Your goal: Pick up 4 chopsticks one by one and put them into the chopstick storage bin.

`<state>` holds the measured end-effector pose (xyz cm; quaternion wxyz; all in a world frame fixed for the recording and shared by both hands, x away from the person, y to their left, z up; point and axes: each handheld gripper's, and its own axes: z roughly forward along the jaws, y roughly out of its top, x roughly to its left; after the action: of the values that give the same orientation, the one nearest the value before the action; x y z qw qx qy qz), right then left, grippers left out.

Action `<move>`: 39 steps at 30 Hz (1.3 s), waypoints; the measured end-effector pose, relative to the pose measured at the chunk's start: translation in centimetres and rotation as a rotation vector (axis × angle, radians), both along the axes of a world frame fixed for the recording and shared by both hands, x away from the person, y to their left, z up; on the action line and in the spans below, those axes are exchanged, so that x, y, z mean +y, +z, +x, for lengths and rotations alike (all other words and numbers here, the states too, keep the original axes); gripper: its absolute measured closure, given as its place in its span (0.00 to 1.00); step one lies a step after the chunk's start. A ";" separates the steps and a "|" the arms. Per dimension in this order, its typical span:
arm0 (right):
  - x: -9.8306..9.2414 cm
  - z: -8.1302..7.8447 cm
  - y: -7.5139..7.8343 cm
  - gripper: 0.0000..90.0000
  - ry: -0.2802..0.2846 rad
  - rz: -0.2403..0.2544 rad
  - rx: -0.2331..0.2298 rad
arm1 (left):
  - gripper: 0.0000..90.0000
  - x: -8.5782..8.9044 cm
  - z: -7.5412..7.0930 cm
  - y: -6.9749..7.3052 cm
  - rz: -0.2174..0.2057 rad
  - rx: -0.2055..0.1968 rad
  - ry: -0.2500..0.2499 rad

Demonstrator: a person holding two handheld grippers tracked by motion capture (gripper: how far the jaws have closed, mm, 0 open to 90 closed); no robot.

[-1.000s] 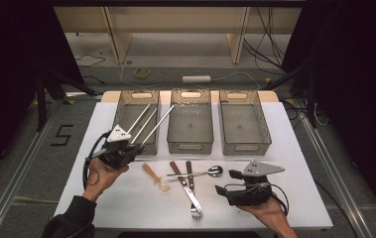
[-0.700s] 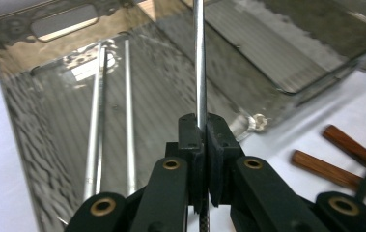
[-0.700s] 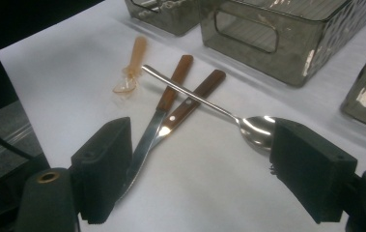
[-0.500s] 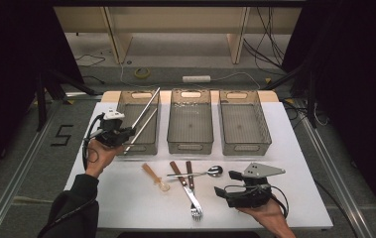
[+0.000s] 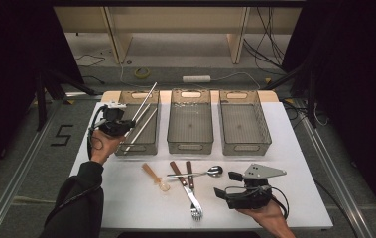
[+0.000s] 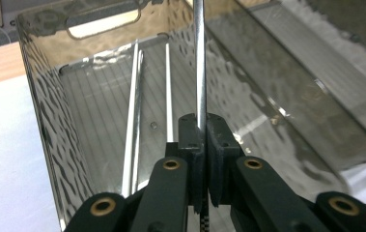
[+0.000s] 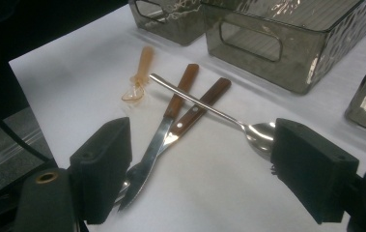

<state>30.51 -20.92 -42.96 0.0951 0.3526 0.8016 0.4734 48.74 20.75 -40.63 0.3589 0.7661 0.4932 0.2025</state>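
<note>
High view: your left gripper (image 5: 118, 122) holds a metal chopstick (image 5: 145, 101) slanting up over the left bin (image 5: 121, 148), where two more chopsticks (image 5: 140, 129) lie. Your right gripper (image 5: 232, 184) rests near the bench (image 5: 294, 163) front edge.

Left gripper view: your fingers (image 6: 190, 145) are clamped on the metal chopstick (image 6: 199, 63) above the left bin (image 6: 50, 121).

Right gripper view: your fingers (image 7: 103, 164) stand wide apart, holding nothing, before the fork (image 7: 144, 164), knife (image 7: 200, 108) and spoon (image 7: 258, 133).

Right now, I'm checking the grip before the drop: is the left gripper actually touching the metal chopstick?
Touching. In the left gripper view the left gripper has its jaws shut on the metal chopstick, with no gap at the pads, over the left bin.
</note>
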 end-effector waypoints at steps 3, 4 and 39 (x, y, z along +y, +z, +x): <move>0.0 0.0 0.0 0.26 0.000 0.002 -0.001 | 0.96 0.1 0.5 -0.4 0.020 0.022 0.003; -0.1 0.0 0.0 0.26 0.000 0.000 0.002 | 0.95 0.1 0.8 -0.5 0.027 0.027 0.005; 0.1 0.0 -0.1 0.27 0.018 -0.014 0.009 | 0.60 1.0 0.8 -1.3 -0.014 0.102 0.036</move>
<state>30.55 -20.80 -43.04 0.0895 0.3467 0.8086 0.4669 49.55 21.75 -41.98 0.3351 0.7638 0.5261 0.1662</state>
